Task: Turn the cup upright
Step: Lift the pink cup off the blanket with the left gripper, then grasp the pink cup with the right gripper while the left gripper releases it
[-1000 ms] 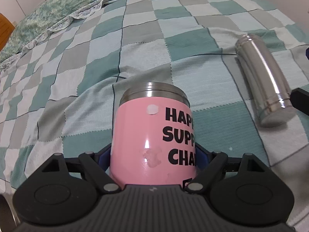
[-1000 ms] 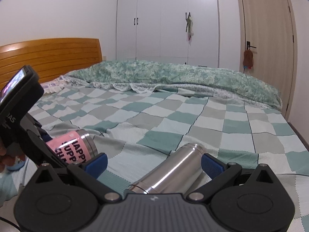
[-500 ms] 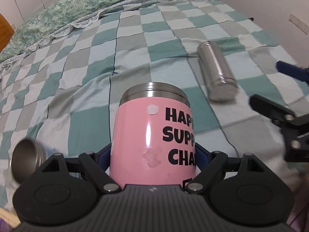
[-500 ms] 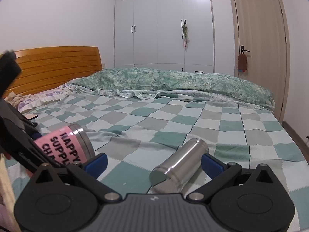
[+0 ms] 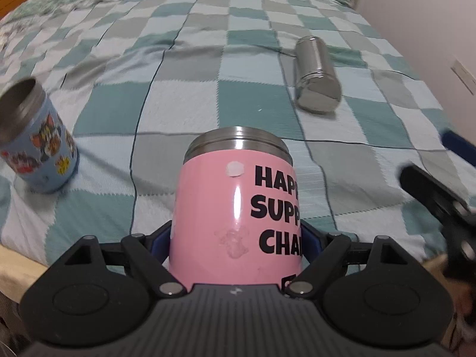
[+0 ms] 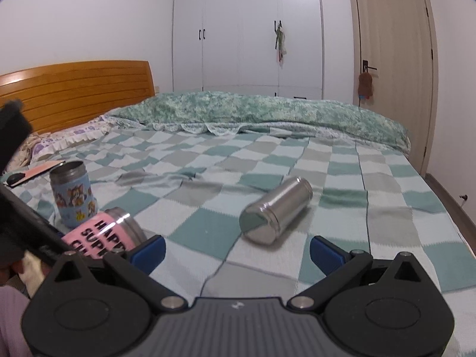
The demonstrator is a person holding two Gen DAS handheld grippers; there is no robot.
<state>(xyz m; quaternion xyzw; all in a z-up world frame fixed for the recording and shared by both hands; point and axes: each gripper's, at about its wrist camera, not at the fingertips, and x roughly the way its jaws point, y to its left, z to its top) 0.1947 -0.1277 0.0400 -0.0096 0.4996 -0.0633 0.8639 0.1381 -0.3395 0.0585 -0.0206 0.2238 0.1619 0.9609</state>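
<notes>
My left gripper (image 5: 236, 238) is shut on a pink cup (image 5: 238, 220) with black lettering and a steel rim, held above the bed near its front edge, its steel end pointing away along the fingers. The pink cup also shows in the right wrist view (image 6: 101, 235), tilted in the left gripper. A plain steel cup (image 5: 316, 74) lies on its side on the checkered bedspread; in the right wrist view it (image 6: 276, 209) lies ahead of my right gripper (image 6: 236, 253), which is open and empty.
A blue cartoon cup (image 5: 37, 142) stands upright, mouth up, at the left; it also shows in the right wrist view (image 6: 73, 196). The checkered bedspread (image 6: 297, 160) covers the bed. A wooden headboard (image 6: 74, 89), wardrobe (image 6: 247, 29) and door (image 6: 392, 59) stand behind.
Both grippers pulled back toward the front bed edge. The left still grips the pink cup, and the blue cartoon cup has come into view at the left. The steel cup lies where it was.
</notes>
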